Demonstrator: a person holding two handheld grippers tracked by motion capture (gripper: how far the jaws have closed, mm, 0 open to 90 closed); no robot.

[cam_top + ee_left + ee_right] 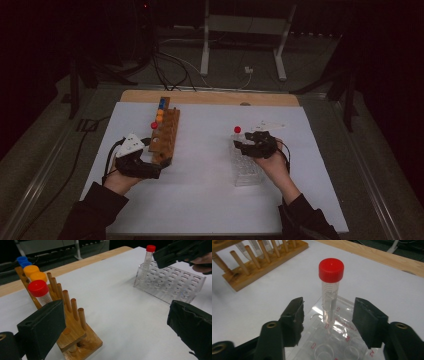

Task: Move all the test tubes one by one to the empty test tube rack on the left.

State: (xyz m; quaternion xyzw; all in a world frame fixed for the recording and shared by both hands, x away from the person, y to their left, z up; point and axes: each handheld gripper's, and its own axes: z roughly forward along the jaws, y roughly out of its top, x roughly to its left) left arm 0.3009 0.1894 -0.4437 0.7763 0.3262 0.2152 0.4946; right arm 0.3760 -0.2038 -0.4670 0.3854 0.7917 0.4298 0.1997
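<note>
Open white counter [205, 150] lies between the wooden peg rack [166, 135] on the left and the clear plastic tube rack [246, 167] on the right; the two are well apart, leaving a wide unobstructed lane. Wooden rack carries upright pegs [74, 308] and capped tubes, red [38, 288], orange [33, 272] and blue [22, 260], blocking passage along its length. One red-capped clear tube [330, 287] stands upright at the far corner of the plastic rack, centred between the right gripper [328, 320] jaws, clear gaps on both sides. Left gripper [112, 325] stands wide beside the wooden rack's near end.
</note>
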